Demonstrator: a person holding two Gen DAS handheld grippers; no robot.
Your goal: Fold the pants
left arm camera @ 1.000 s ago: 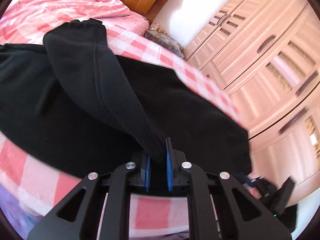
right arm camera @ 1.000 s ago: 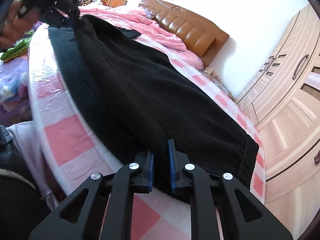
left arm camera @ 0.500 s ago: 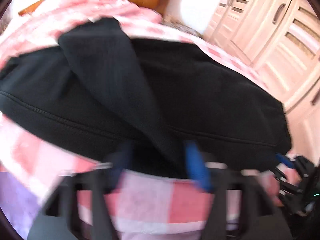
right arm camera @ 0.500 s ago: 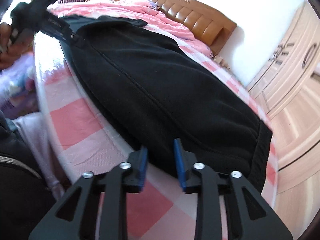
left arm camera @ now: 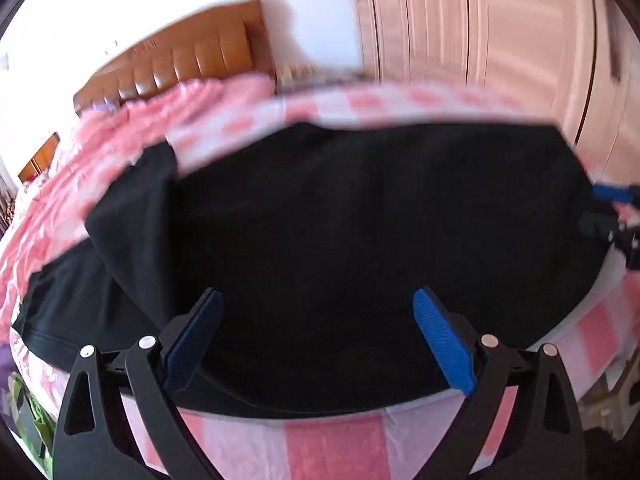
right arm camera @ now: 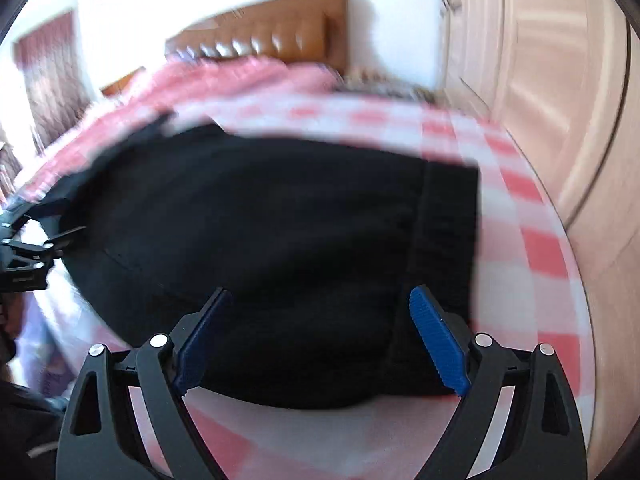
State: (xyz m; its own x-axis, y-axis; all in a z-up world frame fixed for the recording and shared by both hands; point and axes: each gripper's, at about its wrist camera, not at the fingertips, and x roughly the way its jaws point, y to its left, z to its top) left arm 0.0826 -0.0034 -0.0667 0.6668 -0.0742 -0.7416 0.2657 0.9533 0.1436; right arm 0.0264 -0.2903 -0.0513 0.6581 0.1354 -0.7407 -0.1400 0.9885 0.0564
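Note:
Black pants (left arm camera: 340, 220) lie flat along the near edge of a bed with a pink-and-white checked sheet (left arm camera: 332, 444). A loose flap (left arm camera: 136, 216) is folded over them at the left. My left gripper (left arm camera: 316, 338) hangs over the near edge of the cloth, its jaws still opening wide, the blue pads (left arm camera: 442, 344) clear of the fabric. In the right wrist view the pants (right arm camera: 272, 240) end in a ribbed waistband (right arm camera: 444, 232) at the right. My right gripper (right arm camera: 320, 336) is also opening, nothing pinched between its pads (right arm camera: 436, 338). Each gripper shows at the other view's edge.
A brown padded headboard (left arm camera: 180, 68) and a crumpled pink quilt (left arm camera: 120, 132) lie at the far end of the bed. Pale wooden wardrobe doors (left arm camera: 500, 32) stand close along the right side. A dark curtain (right arm camera: 48, 80) hangs at the far left.
Both grippers were shut on the pants' near edge and have let go, jaws spreading wide. Both views rolled level, and the lifted fold now lies flatter on the bed.

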